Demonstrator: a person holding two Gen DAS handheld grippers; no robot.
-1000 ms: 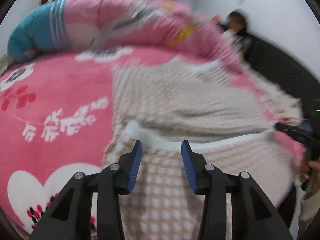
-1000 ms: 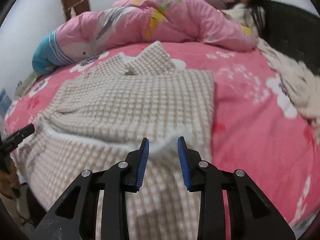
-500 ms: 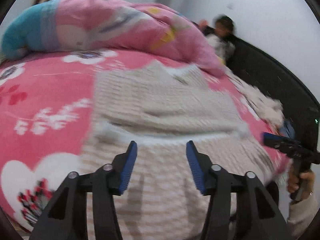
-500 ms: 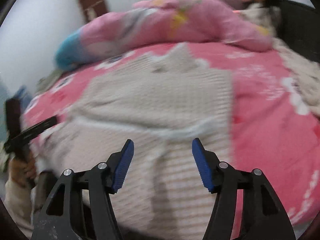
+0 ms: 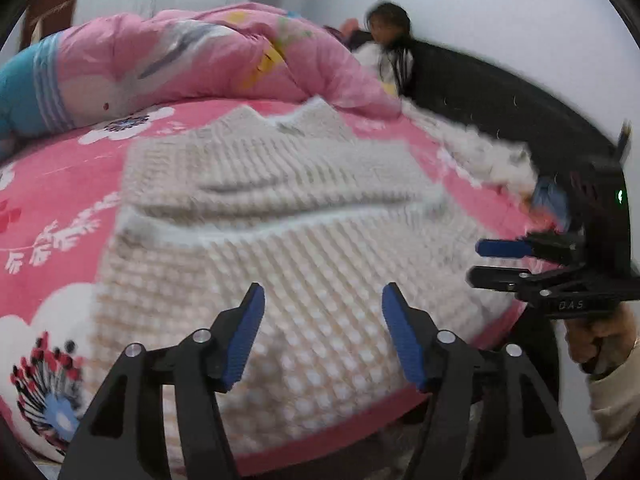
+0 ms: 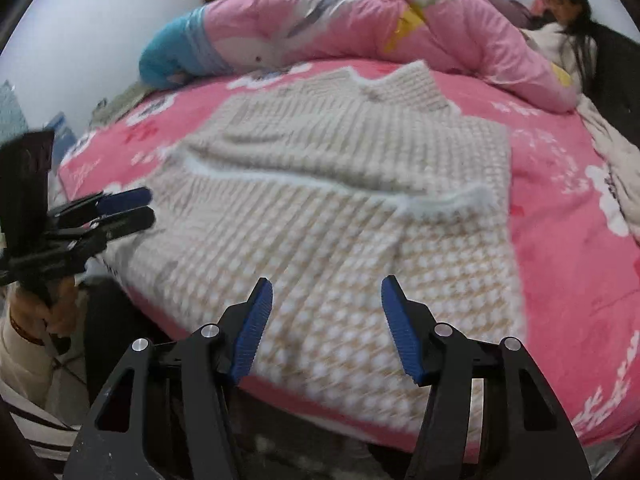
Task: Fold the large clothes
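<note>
A beige checked knit garment point(image 5: 280, 240) lies flat on the pink flowered bed sheet point(image 5: 60, 184), with a white fleecy edge running across its middle. My left gripper point(image 5: 323, 292) hovers over its near part, jaws opening, nothing between them. In the right wrist view the same garment point(image 6: 340, 200) fills the middle. My right gripper point(image 6: 327, 284) stands open above its near hem, empty. Each gripper shows in the other's view: the right gripper point(image 5: 478, 260) at the right edge, the left gripper point(image 6: 150, 208) at the left edge, both in a person's hand.
A rolled pink and blue quilt point(image 5: 200, 60) lies along the far side of the bed. A person point(image 5: 388, 40) sits at the dark headboard point(image 5: 520, 120). A white fluffy cloth point(image 6: 616, 168) lies at the bed's right side. The near bed edge drops off below the grippers.
Both grippers have drawn back from the white fleecy edge toward the near side of the bed. Their jaws stand wider than before. The garment stays lying flat.
</note>
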